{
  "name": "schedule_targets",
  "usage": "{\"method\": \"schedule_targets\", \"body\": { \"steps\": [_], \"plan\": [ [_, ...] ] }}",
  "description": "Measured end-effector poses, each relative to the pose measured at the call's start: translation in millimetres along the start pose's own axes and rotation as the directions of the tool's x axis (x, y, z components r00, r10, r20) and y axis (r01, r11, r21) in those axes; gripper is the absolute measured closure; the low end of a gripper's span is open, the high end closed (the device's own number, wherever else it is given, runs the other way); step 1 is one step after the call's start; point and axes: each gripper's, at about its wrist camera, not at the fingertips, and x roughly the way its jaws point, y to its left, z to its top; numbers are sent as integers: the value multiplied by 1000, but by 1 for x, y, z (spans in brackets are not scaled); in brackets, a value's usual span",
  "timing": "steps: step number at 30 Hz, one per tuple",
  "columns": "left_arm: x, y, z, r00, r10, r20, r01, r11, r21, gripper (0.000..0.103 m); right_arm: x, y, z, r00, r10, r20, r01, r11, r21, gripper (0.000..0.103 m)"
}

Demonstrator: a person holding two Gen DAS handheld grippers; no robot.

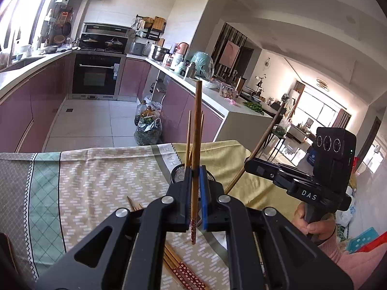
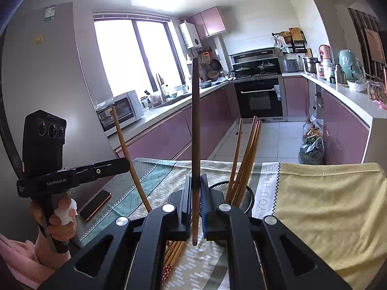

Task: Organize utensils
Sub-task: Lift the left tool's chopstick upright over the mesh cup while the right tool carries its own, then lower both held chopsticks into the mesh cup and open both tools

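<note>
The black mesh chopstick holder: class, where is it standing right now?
The black mesh holder stands on the patterned tablecloth, just beyond the right claw, with several chopsticks upright inside.

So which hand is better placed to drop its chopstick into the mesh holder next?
Probably the left: the mesh holder sits straight ahead of the left gripper, behind its chopstick. From the right gripper it lies off to the right.
</note>
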Motion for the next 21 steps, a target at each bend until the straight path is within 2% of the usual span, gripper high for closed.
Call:
{"method": "schedule_targets", "body": {
  "steps": [6, 13, 16, 17, 21],
  "plan": [
    [3, -9, 27, 999, -16, 46, 15, 1000, 28, 96, -8, -2, 16, 999, -19, 41, 20, 1000, -18, 97],
    [14, -25, 51, 996, 0, 84, -6, 997, 73, 96, -7, -9, 33, 996, -39, 77, 41, 999, -25, 97],
    [23, -30, 57, 996, 18, 83, -25, 996, 87, 98, -1, -12, 35, 996, -47, 75, 48, 999, -24, 97],
    [27, -31, 58, 997, 17, 77, -24, 996, 91, 102, 0, -12, 34, 996, -48, 75, 49, 999, -22, 97],
    [42, -31, 57, 998, 33, 46, -37, 995, 97, 102, 9, -18, 36, 996, -49, 77, 50, 999, -8, 97]
  ]
}}
